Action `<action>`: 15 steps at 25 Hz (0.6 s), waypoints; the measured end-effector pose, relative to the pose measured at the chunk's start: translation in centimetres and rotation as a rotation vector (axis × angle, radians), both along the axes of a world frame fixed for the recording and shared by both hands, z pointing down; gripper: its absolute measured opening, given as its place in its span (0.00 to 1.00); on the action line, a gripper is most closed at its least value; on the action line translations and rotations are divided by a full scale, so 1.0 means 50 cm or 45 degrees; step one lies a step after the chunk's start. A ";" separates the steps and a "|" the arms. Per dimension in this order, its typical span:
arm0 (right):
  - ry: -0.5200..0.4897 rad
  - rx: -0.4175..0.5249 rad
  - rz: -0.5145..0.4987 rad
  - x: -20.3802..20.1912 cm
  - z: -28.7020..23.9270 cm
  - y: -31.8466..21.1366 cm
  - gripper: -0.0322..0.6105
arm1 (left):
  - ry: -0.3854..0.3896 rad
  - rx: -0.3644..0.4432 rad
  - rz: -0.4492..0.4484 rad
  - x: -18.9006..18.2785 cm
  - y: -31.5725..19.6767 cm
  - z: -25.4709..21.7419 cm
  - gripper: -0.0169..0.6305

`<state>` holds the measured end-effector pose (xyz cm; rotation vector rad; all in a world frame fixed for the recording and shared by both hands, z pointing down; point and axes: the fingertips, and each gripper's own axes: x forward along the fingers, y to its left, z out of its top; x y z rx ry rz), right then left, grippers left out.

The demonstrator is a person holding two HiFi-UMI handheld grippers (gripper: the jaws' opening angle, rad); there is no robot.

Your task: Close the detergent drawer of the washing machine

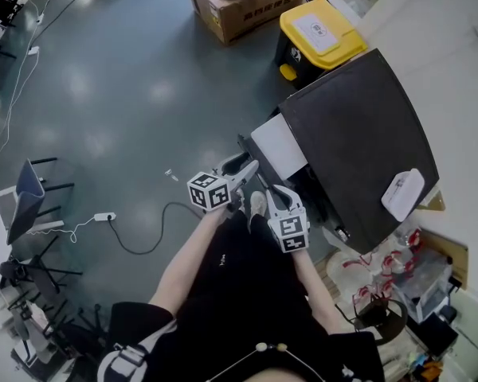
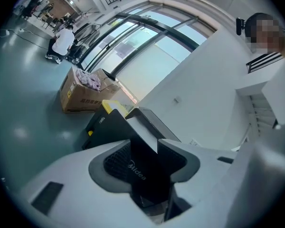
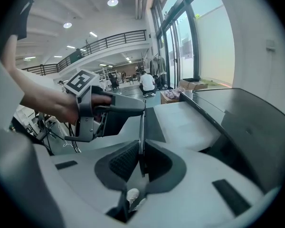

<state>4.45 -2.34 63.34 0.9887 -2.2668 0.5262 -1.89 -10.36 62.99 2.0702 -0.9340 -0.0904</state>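
The washing machine [image 1: 358,134] is black, its detergent drawer [image 1: 279,146] pale grey, the bin lid [image 1: 319,30] yellow, the cardboard box [image 1: 247,14] brown, the floor [image 1: 119,78] grey-green.

Open-plan lab hall: polished grey floor [image 1: 103,78], trailing cables [image 1: 143,245], cardboard box [image 1: 239,10], glass wall [image 2: 147,56], mezzanine railing [image 3: 109,39] at upper left.

The brand name "Midea" [image 2: 137,171] stands in pale letters on the dark front of the washing machine [image 2: 149,186], while the Chinese print on the cardboard box [image 2: 80,96] is too small to read.
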 end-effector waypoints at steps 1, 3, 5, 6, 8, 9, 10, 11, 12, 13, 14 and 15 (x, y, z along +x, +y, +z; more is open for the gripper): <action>0.004 0.003 0.007 0.003 0.000 -0.003 0.12 | -0.003 0.001 0.008 0.004 -0.003 0.000 0.28; 0.011 0.007 0.022 0.010 0.000 -0.009 0.12 | -0.004 0.001 0.021 0.011 -0.009 0.000 0.28; 0.018 0.012 0.039 0.015 0.000 -0.016 0.12 | -0.003 -0.001 0.029 0.016 -0.016 0.001 0.28; 0.022 0.014 0.047 0.017 0.001 -0.019 0.12 | -0.001 -0.002 0.032 0.018 -0.020 0.001 0.28; 0.029 0.017 0.063 0.023 0.000 -0.025 0.12 | 0.002 -0.004 0.038 0.023 -0.026 0.000 0.28; 0.033 0.018 0.072 0.026 -0.001 -0.028 0.12 | 0.003 -0.005 0.042 0.026 -0.029 0.000 0.28; 0.037 0.019 0.081 0.030 -0.002 -0.031 0.12 | 0.004 -0.005 0.048 0.030 -0.032 -0.001 0.28; 0.043 0.020 0.092 0.033 -0.003 -0.035 0.12 | 0.004 -0.005 0.055 0.033 -0.035 -0.002 0.28; 0.048 0.020 0.102 0.036 -0.003 -0.038 0.12 | 0.004 -0.005 0.063 0.036 -0.039 -0.003 0.28; 0.055 0.020 0.113 0.039 -0.003 -0.043 0.12 | 0.004 -0.005 0.070 0.039 -0.043 -0.002 0.28; 0.064 0.019 0.123 0.042 -0.003 -0.047 0.12 | 0.004 -0.006 0.077 0.043 -0.046 -0.001 0.28; 0.075 0.017 0.132 0.046 -0.002 -0.051 0.12 | 0.004 -0.007 0.083 0.046 -0.050 -0.001 0.28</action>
